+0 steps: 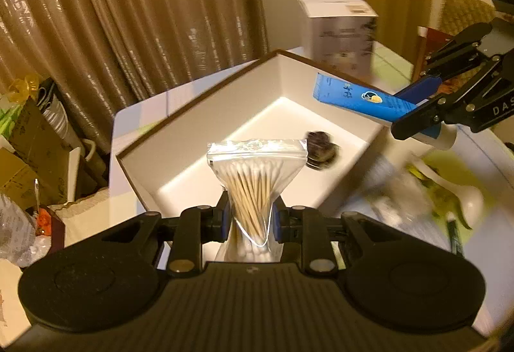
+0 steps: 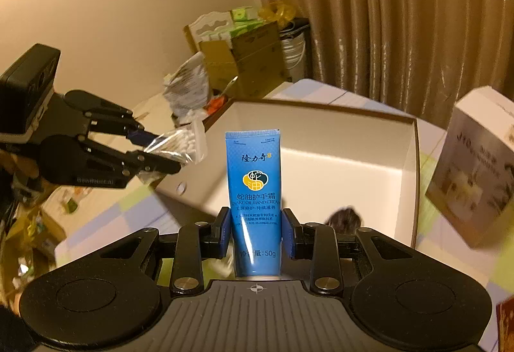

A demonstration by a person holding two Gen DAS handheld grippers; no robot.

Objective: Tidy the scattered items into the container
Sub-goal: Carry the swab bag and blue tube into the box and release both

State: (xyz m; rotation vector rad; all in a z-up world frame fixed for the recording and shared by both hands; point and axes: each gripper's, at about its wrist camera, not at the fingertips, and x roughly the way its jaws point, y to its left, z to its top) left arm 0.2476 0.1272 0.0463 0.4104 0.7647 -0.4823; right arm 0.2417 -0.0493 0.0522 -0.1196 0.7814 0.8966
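White box (image 1: 205,114) with dark small item (image 1: 321,150) inside

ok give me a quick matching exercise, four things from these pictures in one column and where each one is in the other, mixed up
Things:
1. bag of cotton swabs
2. blue hand cream tube
3. dark round object
4. white carton

Places:
A. standing on the table beyond the open box
B. clamped in the right tongs
C. lying on the floor of the open box
D. clamped in the left tongs

Pairs: 1-D, 2-B, 3-C, 4-A
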